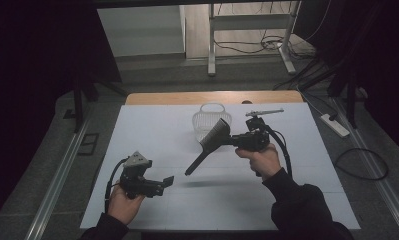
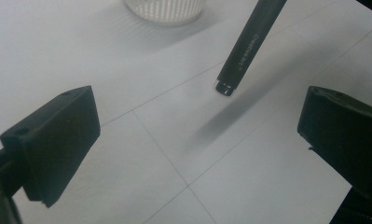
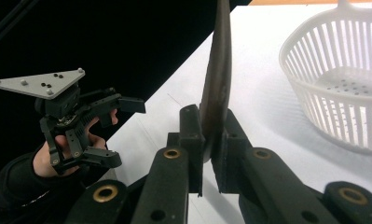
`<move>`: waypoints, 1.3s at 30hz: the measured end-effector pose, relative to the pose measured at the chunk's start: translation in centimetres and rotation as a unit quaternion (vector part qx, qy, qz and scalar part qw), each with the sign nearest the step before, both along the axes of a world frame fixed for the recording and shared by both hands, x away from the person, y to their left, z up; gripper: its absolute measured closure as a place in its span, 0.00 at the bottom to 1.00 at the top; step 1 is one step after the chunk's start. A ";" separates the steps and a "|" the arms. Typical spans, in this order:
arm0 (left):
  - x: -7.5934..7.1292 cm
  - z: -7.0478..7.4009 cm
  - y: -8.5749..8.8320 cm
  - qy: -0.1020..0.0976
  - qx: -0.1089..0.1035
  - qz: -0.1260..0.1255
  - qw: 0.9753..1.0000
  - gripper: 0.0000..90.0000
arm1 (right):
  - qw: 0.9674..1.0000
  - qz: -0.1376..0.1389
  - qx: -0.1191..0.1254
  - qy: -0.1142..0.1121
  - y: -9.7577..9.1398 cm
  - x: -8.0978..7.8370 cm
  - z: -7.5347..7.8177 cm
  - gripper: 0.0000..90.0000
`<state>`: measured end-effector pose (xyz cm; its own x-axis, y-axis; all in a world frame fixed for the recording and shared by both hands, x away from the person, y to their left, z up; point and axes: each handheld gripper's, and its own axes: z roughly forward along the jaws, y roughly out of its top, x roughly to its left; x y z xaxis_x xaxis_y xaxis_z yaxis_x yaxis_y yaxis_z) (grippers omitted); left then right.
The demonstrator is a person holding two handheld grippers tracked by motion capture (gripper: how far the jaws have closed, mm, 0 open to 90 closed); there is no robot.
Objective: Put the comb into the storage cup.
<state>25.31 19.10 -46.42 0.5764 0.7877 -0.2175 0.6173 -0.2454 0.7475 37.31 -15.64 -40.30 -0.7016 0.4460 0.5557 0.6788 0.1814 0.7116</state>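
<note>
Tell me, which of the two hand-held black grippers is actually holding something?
The right gripper: its jaws pinch the flat head of a black long-handled brush. The left gripper has its jaws wide apart, empty.

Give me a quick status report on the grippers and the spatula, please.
Left gripper open, empty. Right gripper shut on spatula, held above table. Basket behind it; nothing in the way.

Two black jaws of the left hand-held gripper (image 2: 197,154) stand wide apart, nothing between them, above a white tabletop (image 2: 104,60). A dark handle (image 2: 246,46) slants down ahead; a white slotted basket (image 2: 165,9) sits beyond.
</note>
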 end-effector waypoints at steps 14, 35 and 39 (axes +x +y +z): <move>-2.1 -0.2 2.4 0.013 -0.008 0.019 1.000 0.00 | 1.000 -0.008 0.006 -0.004 -0.4 0.1 0.5 0.93; -4.5 -0.9 3.8 0.007 0.016 0.001 1.000 0.00 | 0.999 -0.030 0.010 -0.018 -1.3 0.7 1.9 0.93; -4.8 -0.9 4.1 -0.001 0.012 0.006 1.000 0.00 | 0.999 -0.033 0.011 -0.018 -1.4 0.9 2.1 0.93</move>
<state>20.51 23.24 -47.27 0.5676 0.7992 -0.1979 0.6187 -0.2555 0.7429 38.22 -17.05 -38.18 -0.6913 0.4799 0.5402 0.6622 0.1216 0.7393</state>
